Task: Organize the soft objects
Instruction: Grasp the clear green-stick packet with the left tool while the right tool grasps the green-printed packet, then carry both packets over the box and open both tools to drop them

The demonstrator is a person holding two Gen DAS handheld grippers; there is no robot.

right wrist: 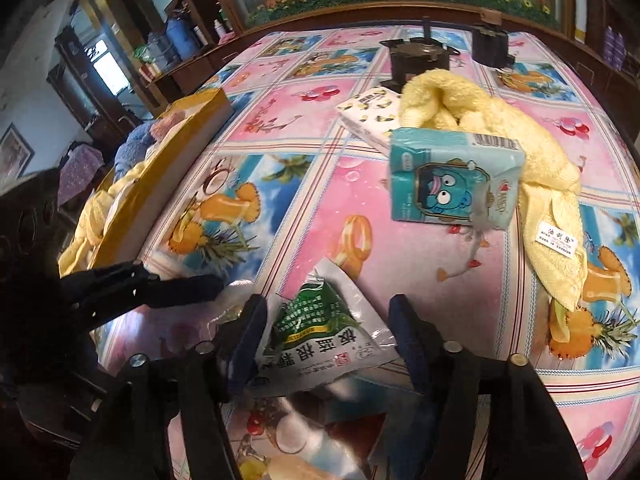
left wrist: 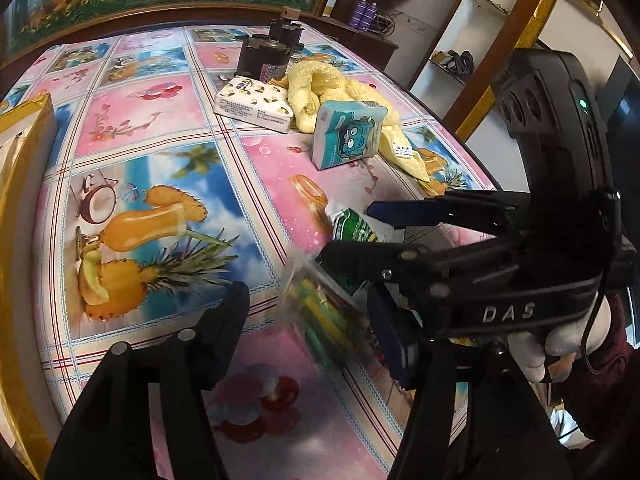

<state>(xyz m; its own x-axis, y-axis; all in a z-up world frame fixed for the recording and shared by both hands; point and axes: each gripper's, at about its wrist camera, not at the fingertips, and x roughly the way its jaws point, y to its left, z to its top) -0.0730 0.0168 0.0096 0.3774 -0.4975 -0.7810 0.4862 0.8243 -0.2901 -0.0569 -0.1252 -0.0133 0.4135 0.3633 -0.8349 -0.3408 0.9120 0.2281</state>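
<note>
My right gripper (right wrist: 326, 336) sits spread around the green sachet (right wrist: 320, 328), not yet pinching; I judge closing comes next. My left gripper (left wrist: 308, 320) is spread, near a blurred clear packet (left wrist: 320, 312).

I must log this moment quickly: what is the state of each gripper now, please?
Left gripper: open, a blurred clear packet between its fingers, not clamped.
Right gripper: open, astride the green sachet, not closed on it.

You can count two tissue packs, a teal tissue pack (right wrist: 454, 184) and a white tissue pack (right wrist: 370, 118), one yellow towel (right wrist: 500, 120), one green packet (right wrist: 320, 324), one yellow box (right wrist: 176, 152), and two dark cans (left wrist: 266, 50).
</note>
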